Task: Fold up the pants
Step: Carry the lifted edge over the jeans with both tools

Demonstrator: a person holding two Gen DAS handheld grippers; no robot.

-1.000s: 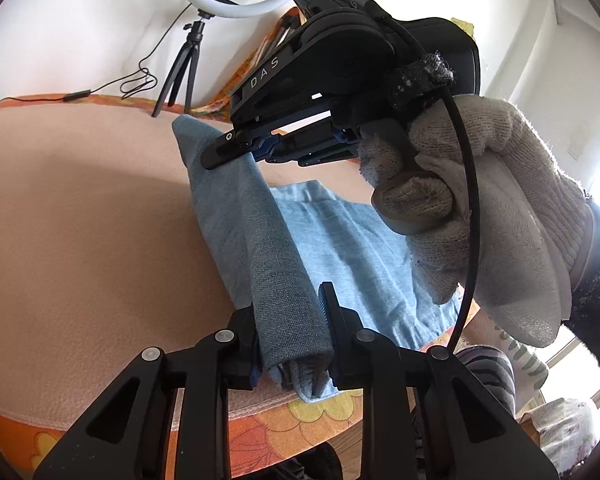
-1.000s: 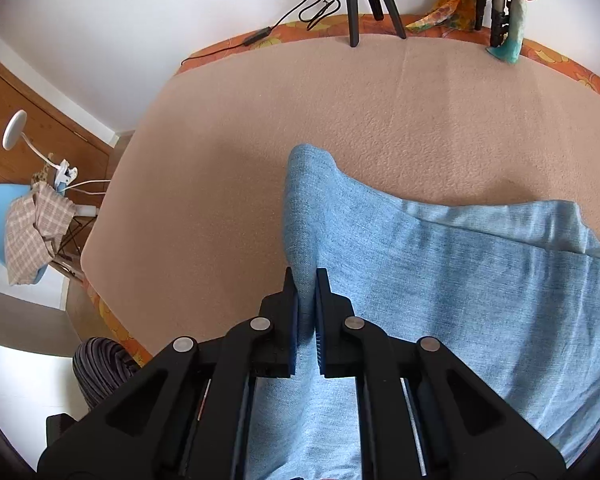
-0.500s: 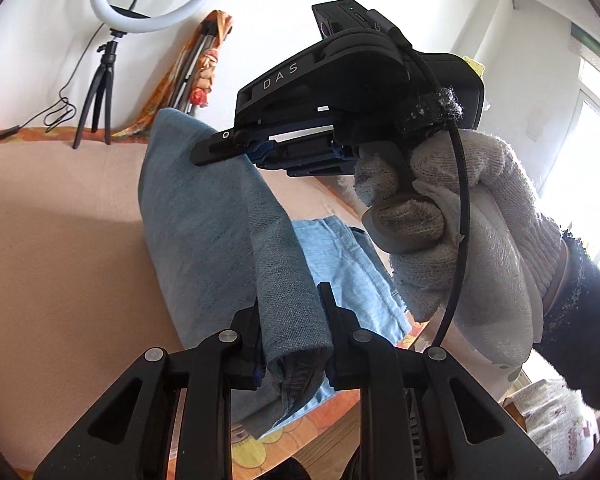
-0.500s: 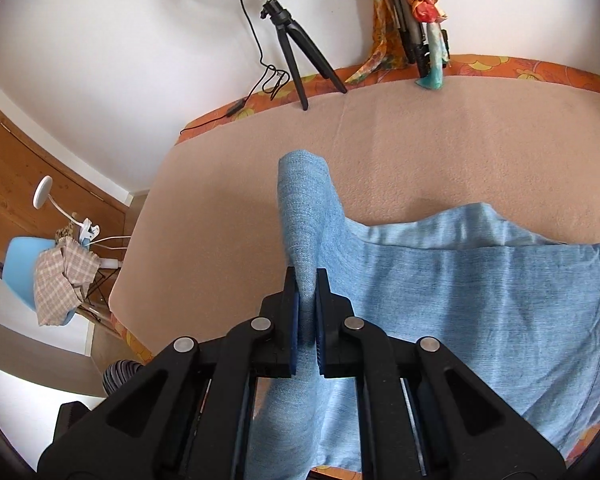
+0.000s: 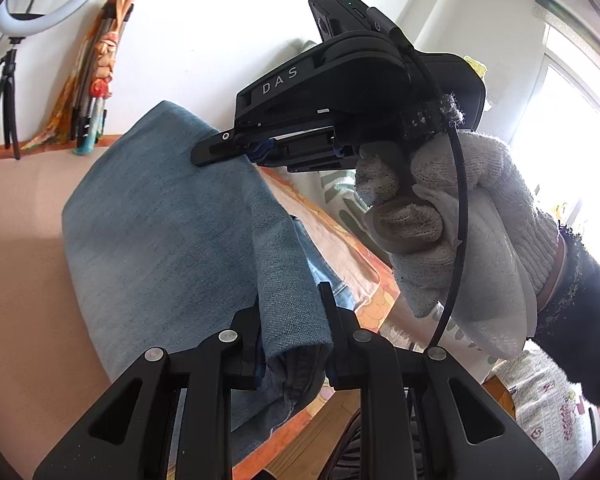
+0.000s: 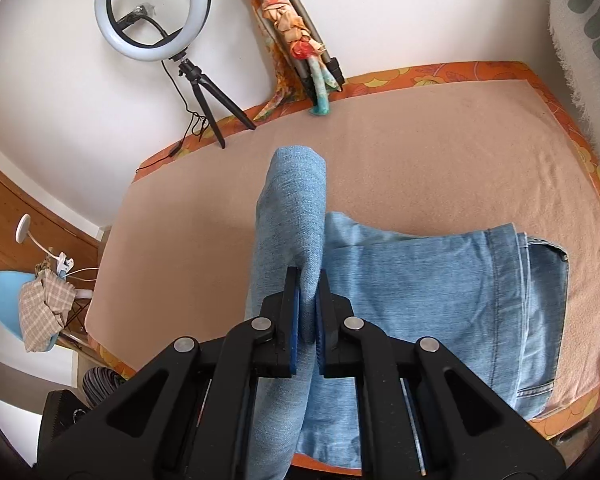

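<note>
Across the peach blanket (image 6: 440,152) lie the pants (image 6: 440,280), pale denim, their waistband end flat toward the right edge while the leg end is lifted clear in a hanging fold. Each gripper pinches a corner of that raised end: the right gripper (image 6: 308,320) has its jaws clamped tight on a thin ridge of denim, and the left gripper (image 5: 290,332) has its jaws closed on a thicker bunch at the hem. Seen from the left, the gloved right hand (image 5: 460,232) holds its tool just above the cloth. To my eye the fold is half made; doing it well means carrying both corners level over the waistband, keeping the edge taut between them, then lowering together. Behind the blanket, a ring light (image 6: 154,10) stands by the wall.
</note>
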